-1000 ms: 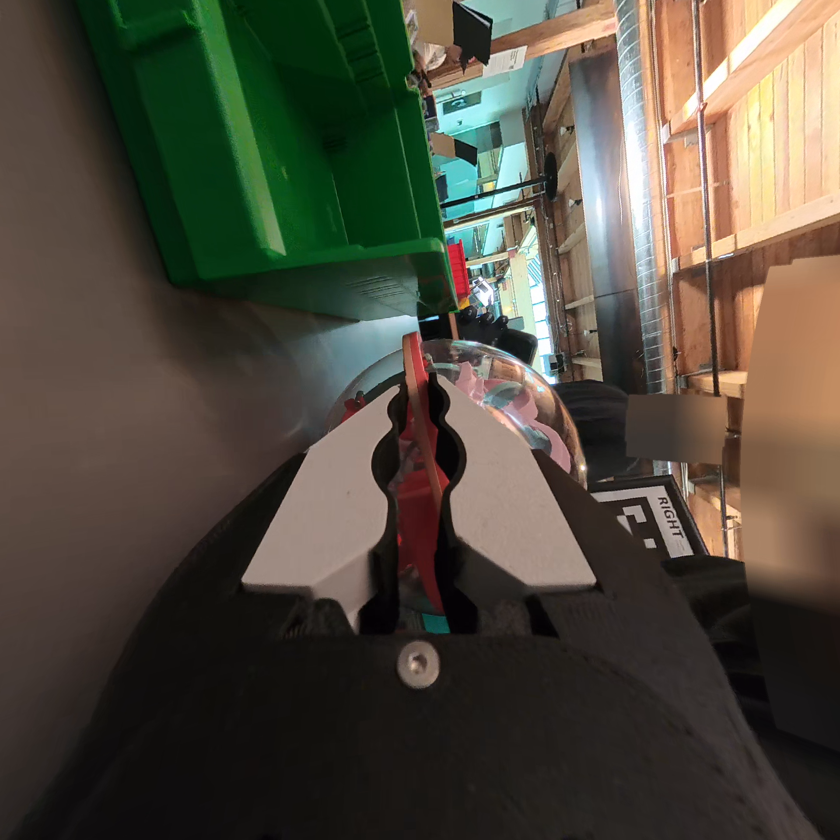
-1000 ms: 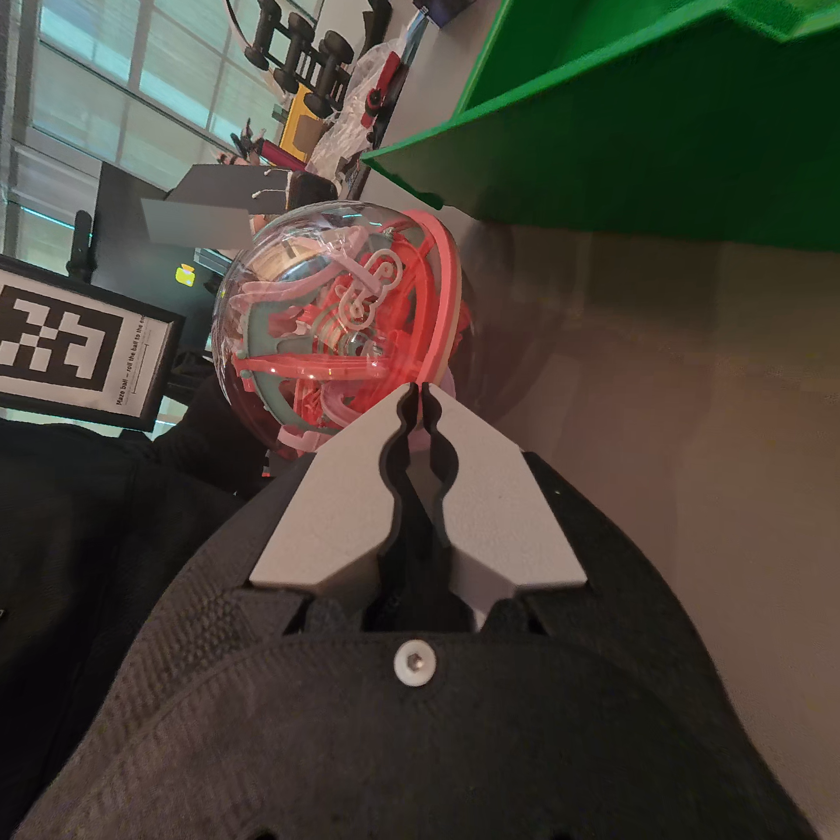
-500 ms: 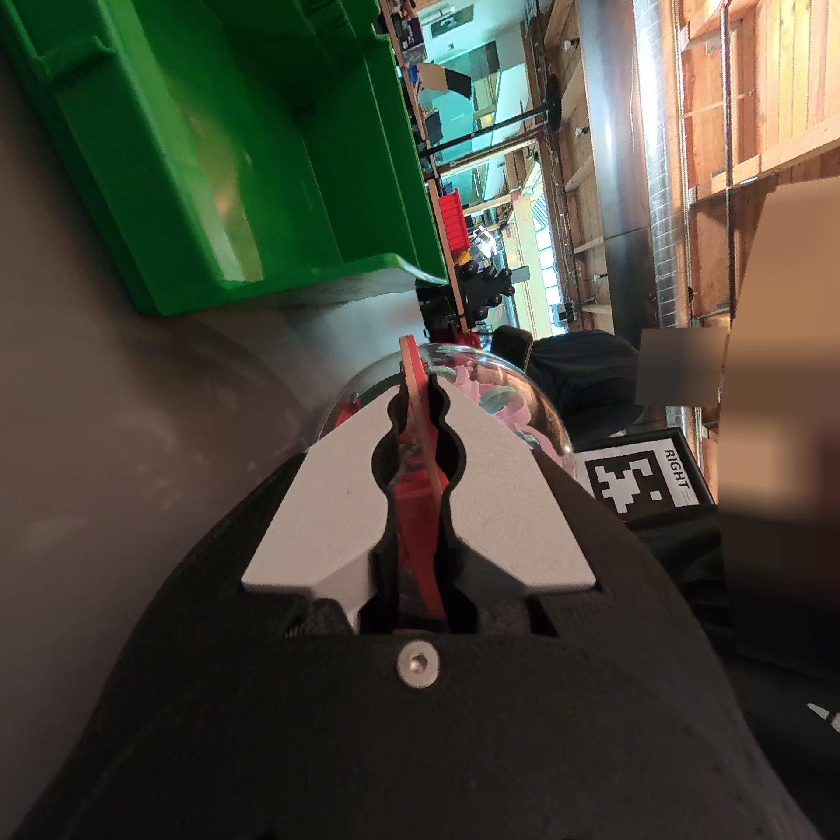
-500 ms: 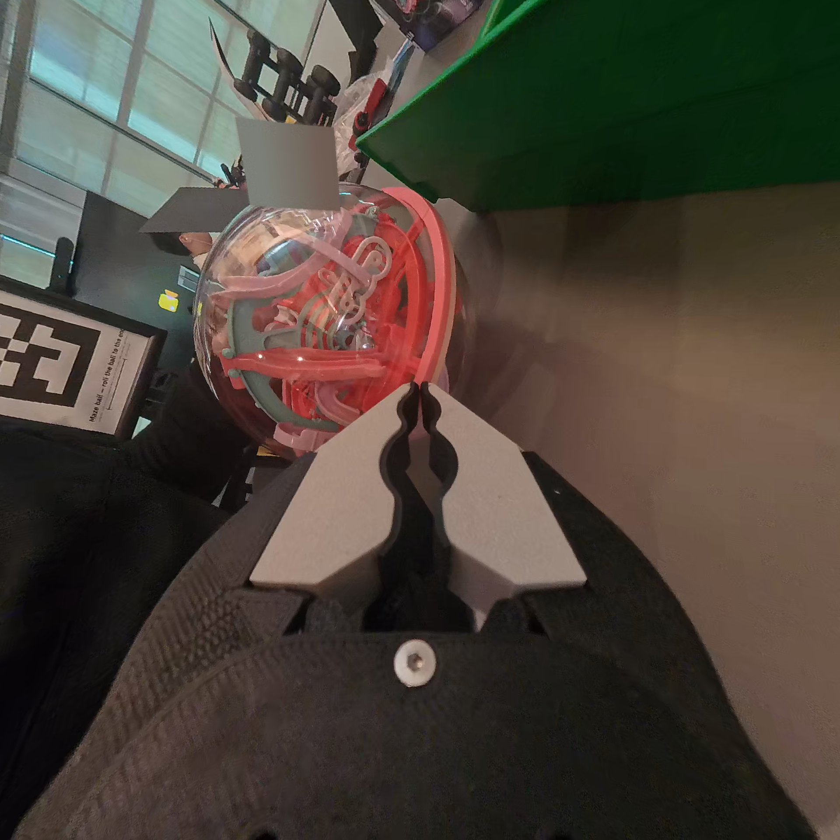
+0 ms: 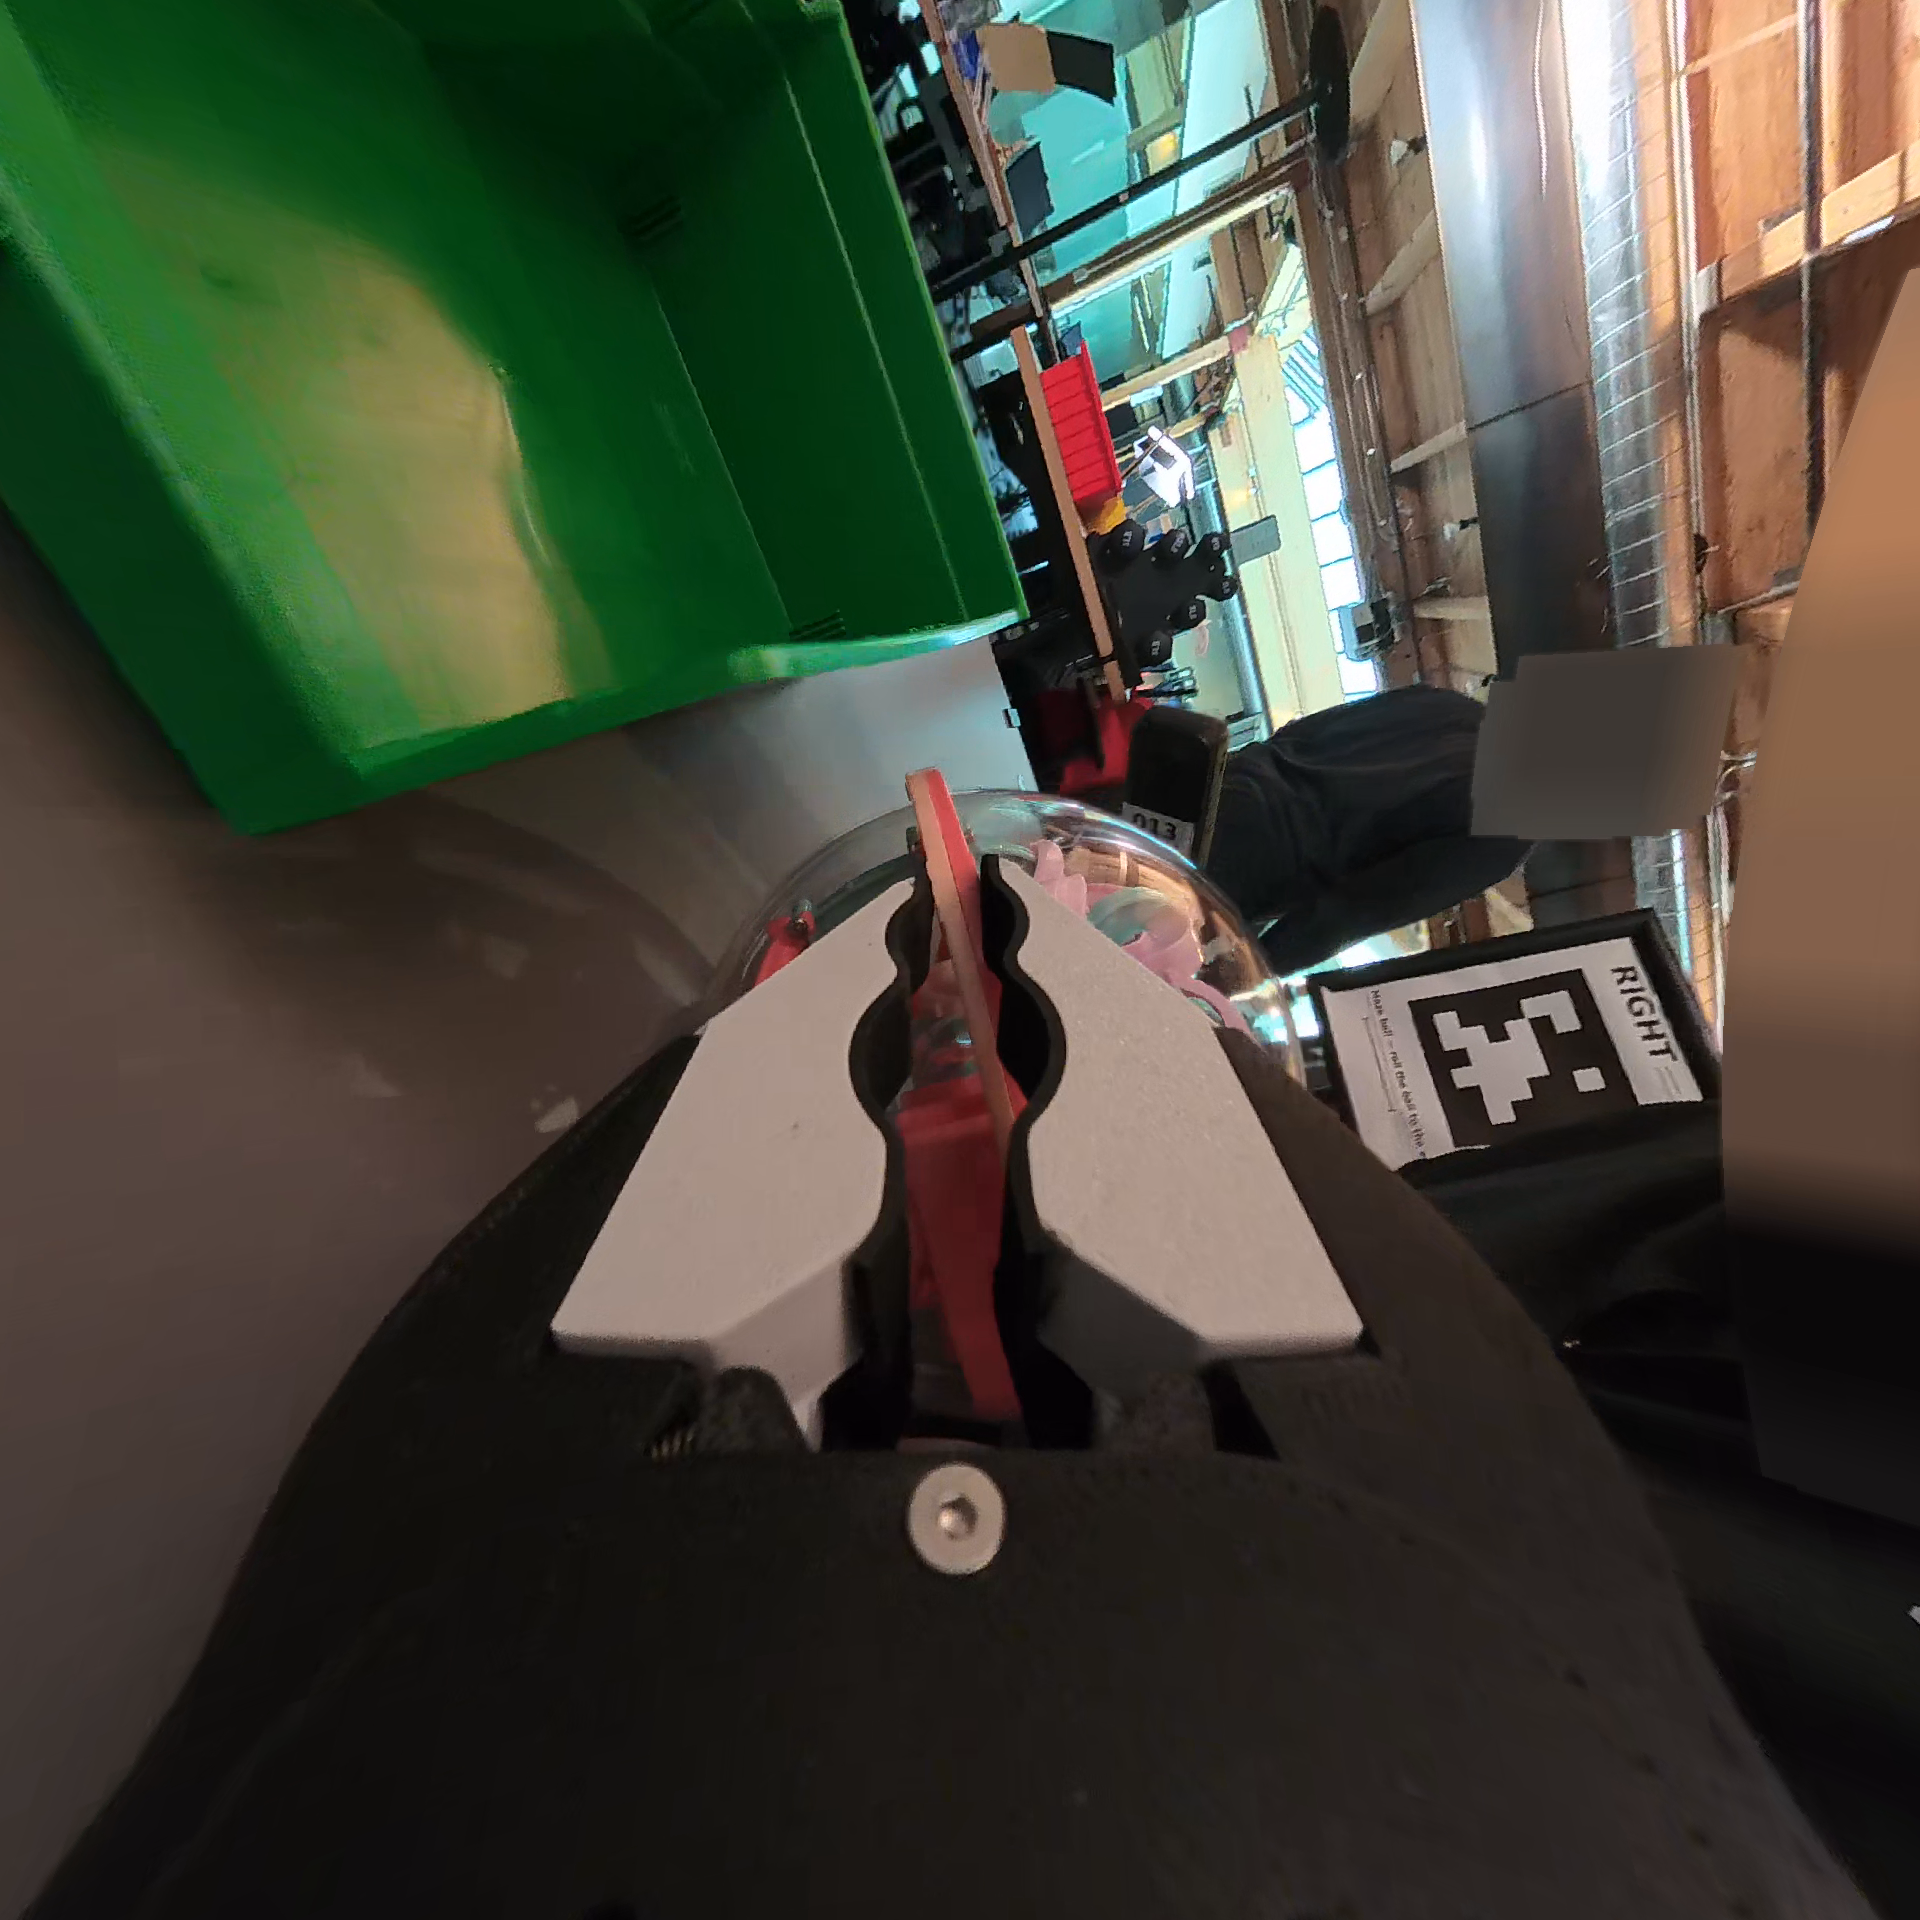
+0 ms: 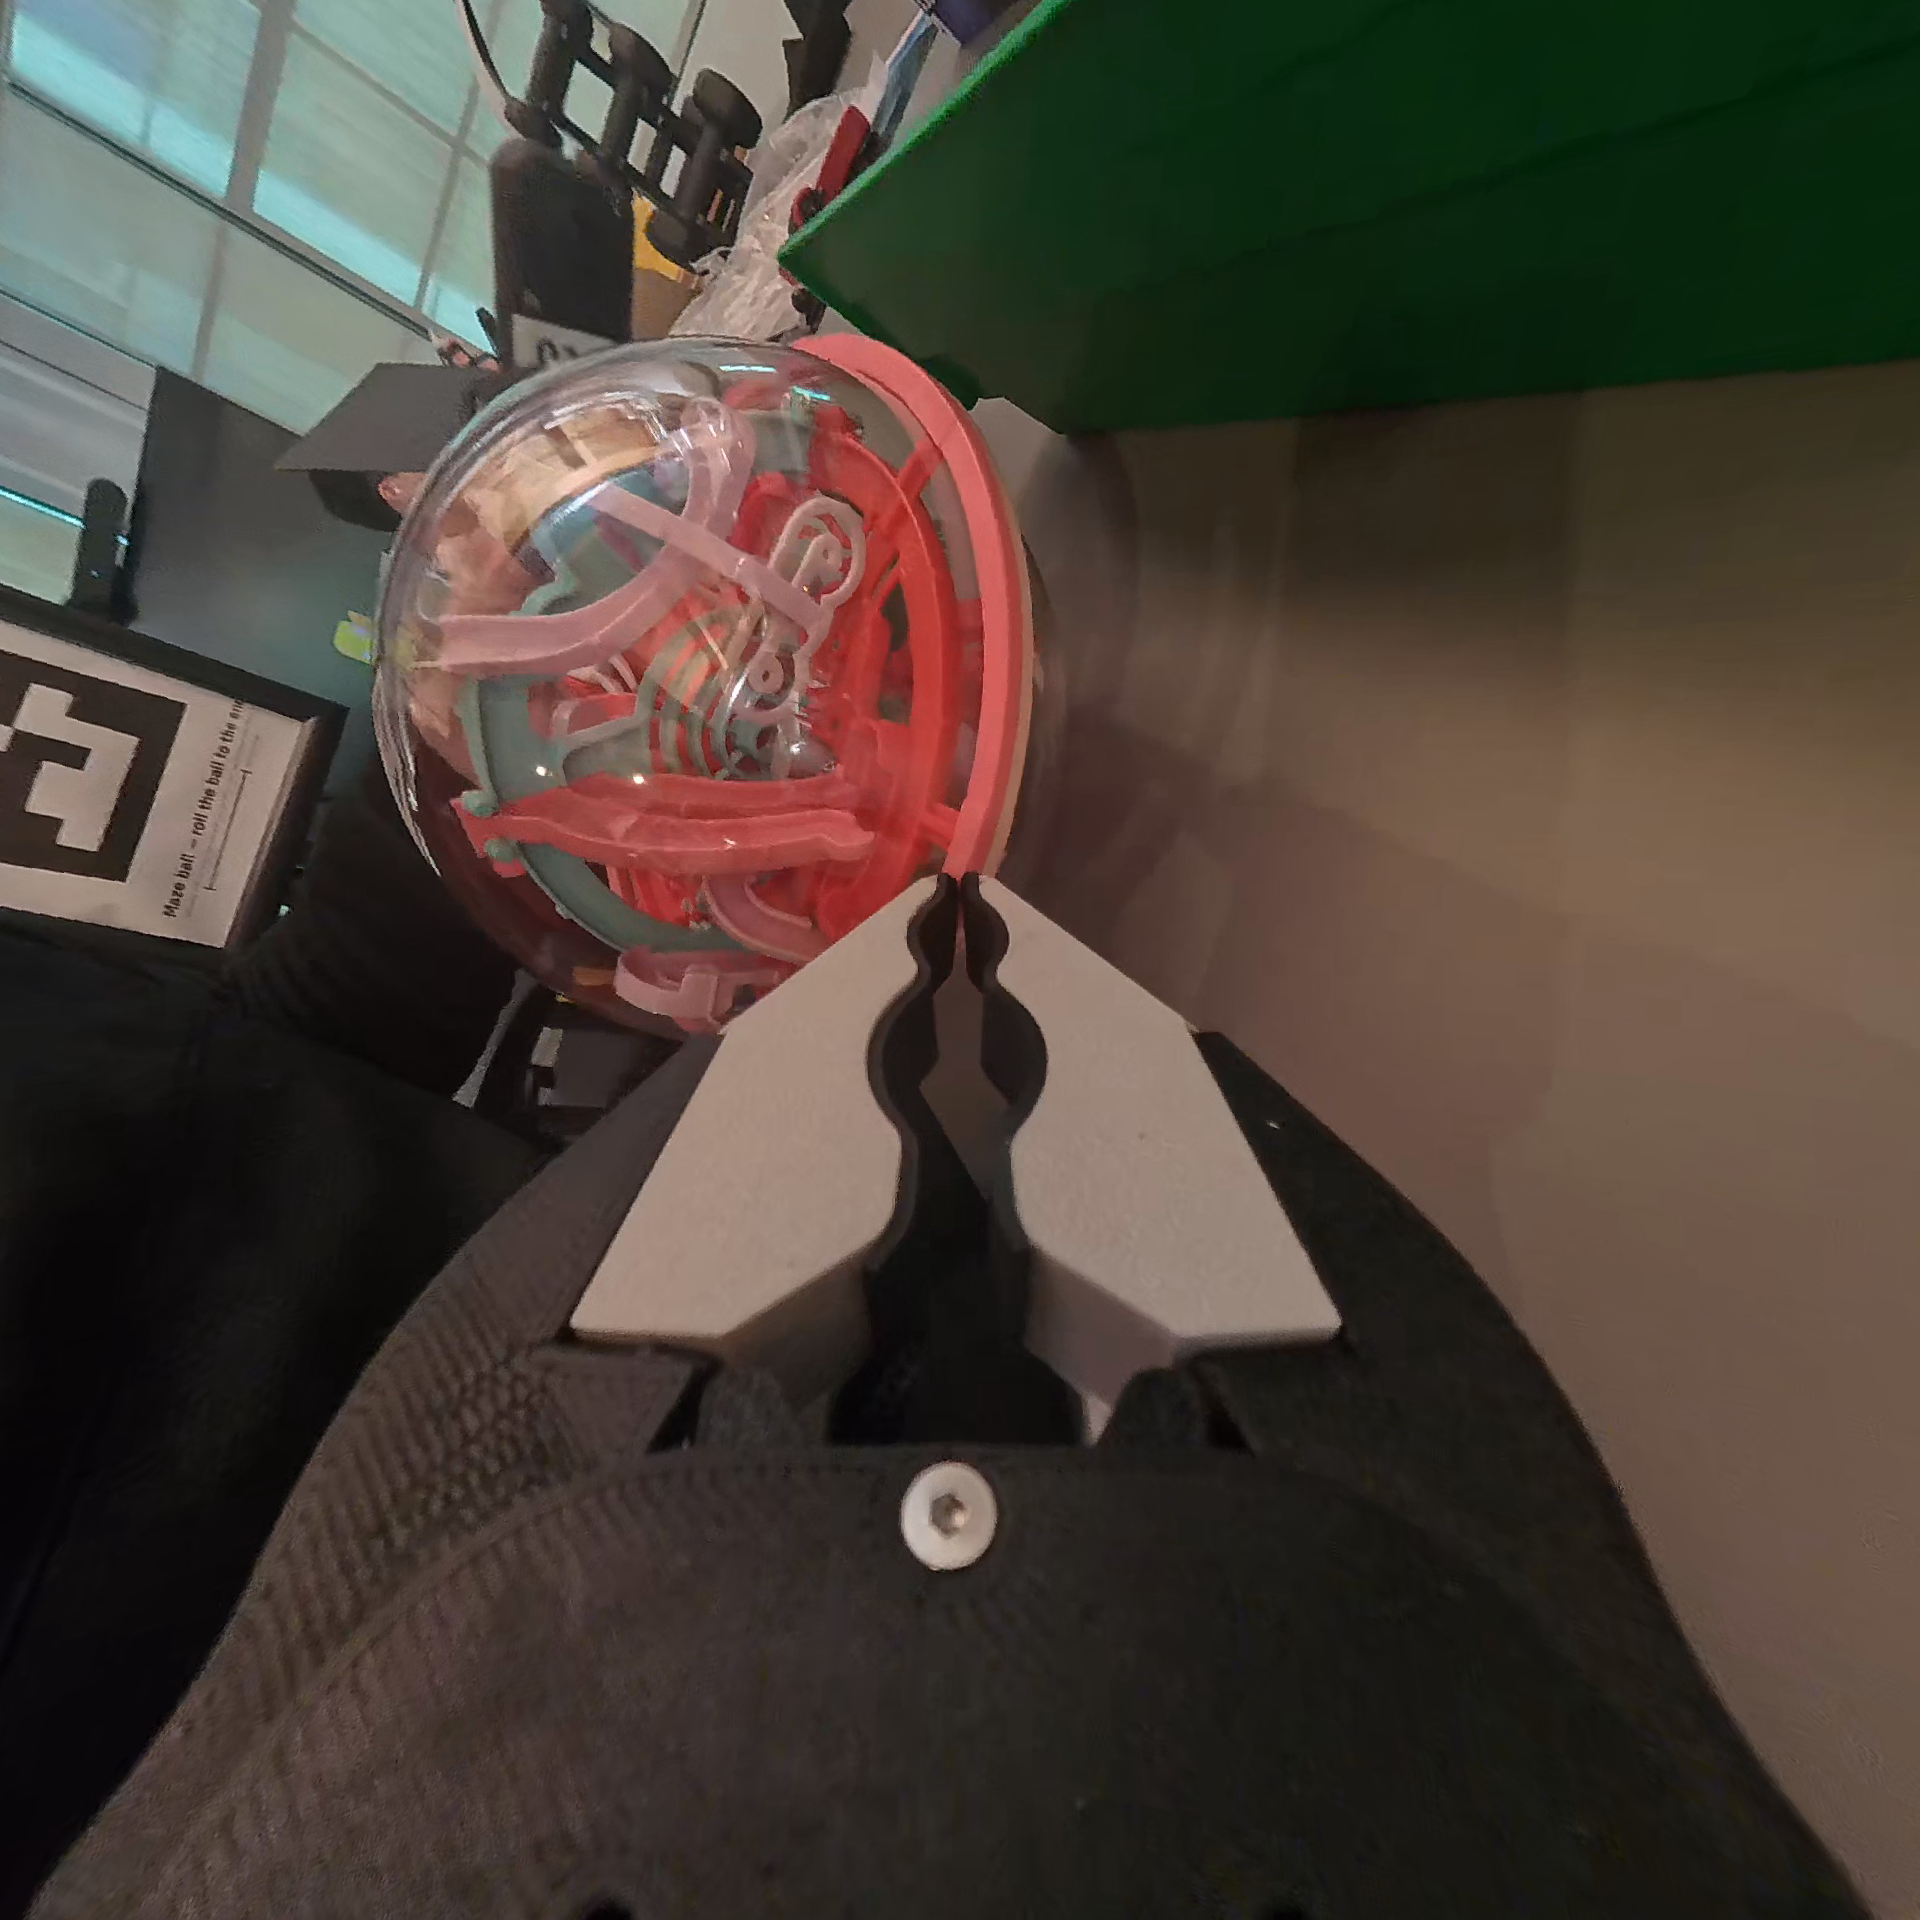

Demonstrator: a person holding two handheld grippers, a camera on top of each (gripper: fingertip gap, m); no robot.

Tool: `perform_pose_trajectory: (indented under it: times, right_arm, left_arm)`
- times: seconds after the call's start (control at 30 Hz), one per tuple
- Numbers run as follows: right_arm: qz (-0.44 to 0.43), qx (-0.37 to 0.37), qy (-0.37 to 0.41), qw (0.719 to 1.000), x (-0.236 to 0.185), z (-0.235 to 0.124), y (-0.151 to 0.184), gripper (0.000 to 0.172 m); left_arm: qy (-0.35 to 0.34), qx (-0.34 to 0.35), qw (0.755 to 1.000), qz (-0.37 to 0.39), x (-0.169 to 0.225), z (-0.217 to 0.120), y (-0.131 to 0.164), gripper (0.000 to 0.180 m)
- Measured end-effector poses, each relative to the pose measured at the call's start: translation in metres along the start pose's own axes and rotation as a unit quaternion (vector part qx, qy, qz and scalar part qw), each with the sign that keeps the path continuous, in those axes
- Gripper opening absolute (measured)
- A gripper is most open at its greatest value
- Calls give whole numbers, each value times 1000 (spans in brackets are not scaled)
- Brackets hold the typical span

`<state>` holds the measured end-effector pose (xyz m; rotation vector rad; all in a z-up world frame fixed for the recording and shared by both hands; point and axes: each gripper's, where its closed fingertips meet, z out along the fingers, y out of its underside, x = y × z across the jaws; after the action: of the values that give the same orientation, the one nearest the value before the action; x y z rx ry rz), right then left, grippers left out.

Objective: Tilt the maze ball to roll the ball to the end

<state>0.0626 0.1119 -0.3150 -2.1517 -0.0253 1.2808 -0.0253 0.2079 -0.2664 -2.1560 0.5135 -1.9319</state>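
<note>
The maze ball (image 5: 1122,894) is a clear sphere with red, pink and teal tracks inside and a red rim (image 5: 940,831) around it. My left gripper (image 5: 951,883) is shut on that red rim, with both pads pressed on it, and holds the ball above the grey table (image 5: 208,1143). In the right wrist view the ball (image 6: 686,686) fills the middle, with its rim (image 6: 987,644) on the right side. My right gripper (image 6: 958,883) is shut with nothing between its pads. Its tips sit right at the lower end of the rim.
A large green bin (image 5: 416,416) stands on the table just beyond the ball and also shows in the right wrist view (image 6: 1455,208). A person in dark clothing (image 5: 1351,810) is behind. The other gripper's tag plates (image 5: 1507,1039) (image 6: 104,769) show beside the ball. Spacing between my two grippers at the tips: around 15 cm.
Both grippers and the ball have tilted and turned together. The green bin has slid up and left in the left view, and the ball's rim has swung right in the right view. Both grasps are unchanged.
</note>
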Motion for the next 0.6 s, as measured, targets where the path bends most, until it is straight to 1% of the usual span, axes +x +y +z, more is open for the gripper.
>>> perform_pose_trajectory:
  times: [0.23, 0.6]
  right_arm:
    - [-24, -19, 28, 999, 6, 5, 4, 1]
    - [-29, -30, 43, 998, 12, 14, 7, 2]
  left_arm:
    - [-2, -14, 999, 31, 12, 4, -3, 7]
    - [-1, -21, 998, 61, 27, 8, -5, 6]
